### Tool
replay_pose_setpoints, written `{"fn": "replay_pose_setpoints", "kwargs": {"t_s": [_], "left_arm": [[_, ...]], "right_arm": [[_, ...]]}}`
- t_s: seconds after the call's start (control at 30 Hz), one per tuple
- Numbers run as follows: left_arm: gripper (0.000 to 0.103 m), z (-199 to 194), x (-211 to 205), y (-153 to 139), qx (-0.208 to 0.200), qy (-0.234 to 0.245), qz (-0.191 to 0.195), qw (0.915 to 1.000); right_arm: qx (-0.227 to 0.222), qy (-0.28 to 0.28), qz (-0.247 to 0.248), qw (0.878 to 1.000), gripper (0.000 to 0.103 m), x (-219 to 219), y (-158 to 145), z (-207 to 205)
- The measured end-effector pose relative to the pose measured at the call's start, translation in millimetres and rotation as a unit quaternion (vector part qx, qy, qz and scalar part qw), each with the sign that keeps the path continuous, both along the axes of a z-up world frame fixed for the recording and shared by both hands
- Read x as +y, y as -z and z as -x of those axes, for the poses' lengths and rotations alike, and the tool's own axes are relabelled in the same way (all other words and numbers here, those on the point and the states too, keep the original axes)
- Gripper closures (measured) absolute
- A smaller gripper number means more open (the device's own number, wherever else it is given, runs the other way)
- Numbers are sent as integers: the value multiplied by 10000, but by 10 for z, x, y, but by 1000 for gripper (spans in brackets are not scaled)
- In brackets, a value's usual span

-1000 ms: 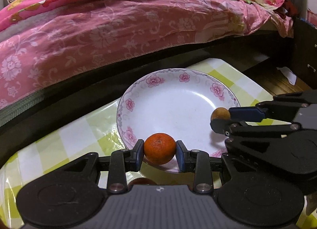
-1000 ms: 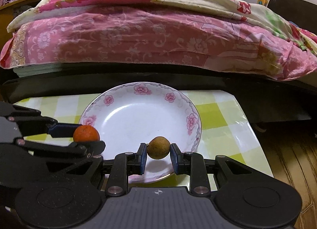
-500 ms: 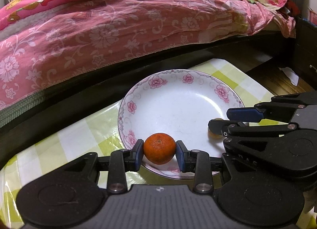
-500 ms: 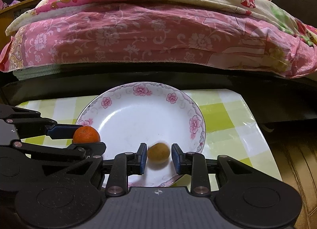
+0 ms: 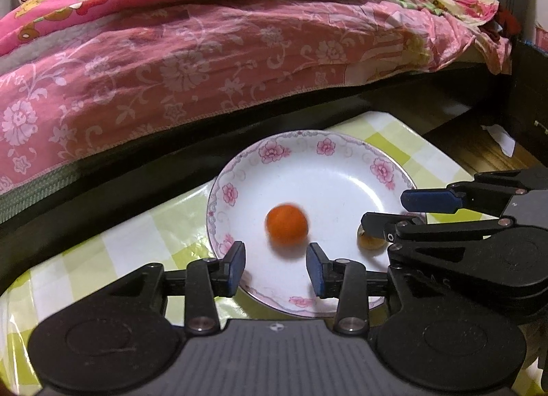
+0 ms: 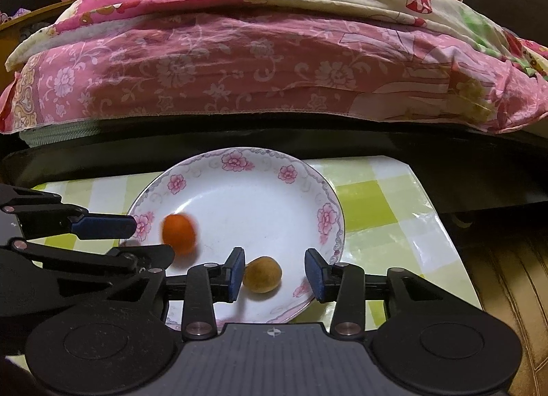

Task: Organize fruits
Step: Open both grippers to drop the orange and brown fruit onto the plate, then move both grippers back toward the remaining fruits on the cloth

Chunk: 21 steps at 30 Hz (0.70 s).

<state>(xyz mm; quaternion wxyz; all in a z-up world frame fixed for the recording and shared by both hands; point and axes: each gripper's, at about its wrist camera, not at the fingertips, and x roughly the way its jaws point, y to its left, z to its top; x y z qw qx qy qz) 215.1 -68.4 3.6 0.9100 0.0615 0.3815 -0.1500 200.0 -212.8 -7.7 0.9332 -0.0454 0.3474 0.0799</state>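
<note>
A white plate with pink flowers (image 5: 274, 153) (image 6: 291, 173) sits on the green-checked tablecloth. A small orange (image 5: 287, 224) (image 6: 179, 234), blurred by motion, is on the plate just beyond my open, empty left gripper (image 5: 276, 267). A small brown fruit (image 6: 262, 274) (image 5: 370, 242) lies on the plate's near side between the fingers of my open right gripper (image 6: 275, 272), untouched by them. In the left wrist view the right gripper partly hides the brown fruit.
A bed with a pink floral quilt (image 5: 205, 53) (image 6: 274, 64) and dark frame runs close behind the table. The tablecloth (image 6: 376, 197) ends at the right, with wooden floor (image 6: 507, 276) beyond the table edge.
Both grippers opened and let go. The brown fruit dropped first, then the orange, which is still moving on the plate. Both grippers pulled back slightly.
</note>
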Motion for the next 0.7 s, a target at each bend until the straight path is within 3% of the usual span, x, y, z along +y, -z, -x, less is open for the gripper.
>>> {"fn": "replay_pose_setpoints", "kwargs": {"t_s": [0.7], "left_arm": [[53, 21, 134, -186, -136, -167, 212, 9995]], "right_arm": [[-112, 294, -575, 9979, 66, -228, -154, 20]]}}
